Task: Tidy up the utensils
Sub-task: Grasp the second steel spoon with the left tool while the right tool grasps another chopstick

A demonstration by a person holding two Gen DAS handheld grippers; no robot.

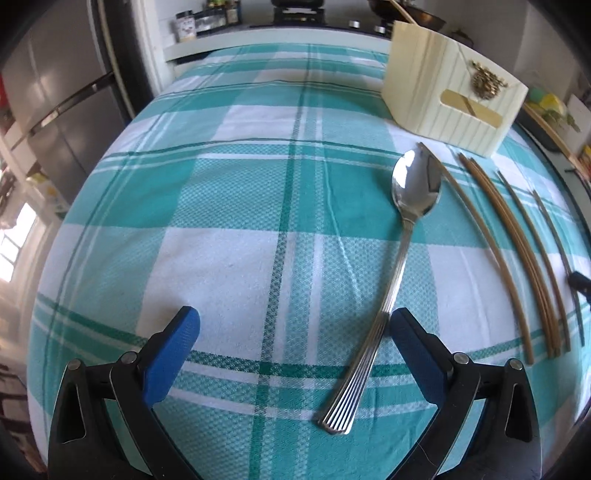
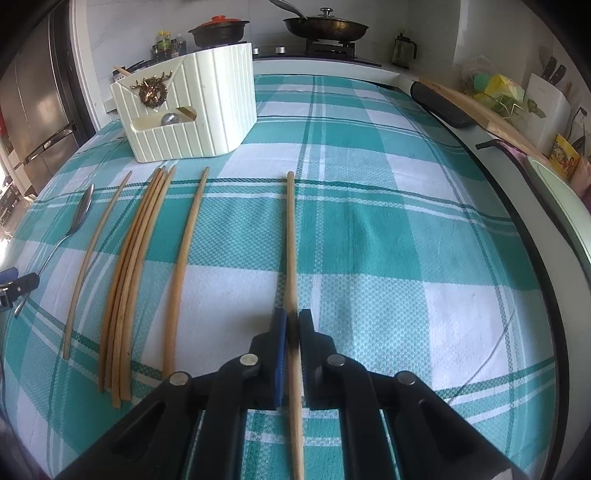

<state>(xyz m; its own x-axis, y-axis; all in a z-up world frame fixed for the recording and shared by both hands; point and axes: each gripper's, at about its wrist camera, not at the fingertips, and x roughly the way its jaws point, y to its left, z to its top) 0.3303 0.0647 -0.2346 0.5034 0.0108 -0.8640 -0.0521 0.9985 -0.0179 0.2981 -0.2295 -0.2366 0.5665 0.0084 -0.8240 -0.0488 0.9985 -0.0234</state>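
Beyond my teal-checked tablecloth (image 2: 369, 221) – a lidded frying pan (image 2: 327, 27) and red-lidded pot (image 2: 219, 29) on the stove (image 2: 325, 50), fridge (image 1: 55, 110) left.

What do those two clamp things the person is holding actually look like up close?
Both look alike. The left gripper and the right gripper each have two black angular plastic fingers with blue pads on the inner faces, hinged on linkage bars with round silver pins. No cables, sleeves or markings show.

Bright daylight fills both views, strongest from a blown-out window at the left edge. The polished steel spoon (image 1: 415, 184) carries soft glare. Fisheye distortion bows the teal-and-white checked cloth (image 2: 369, 240) and darkens the corners. Focus stays crisp mid-frame, blurring slightly toward the rims.
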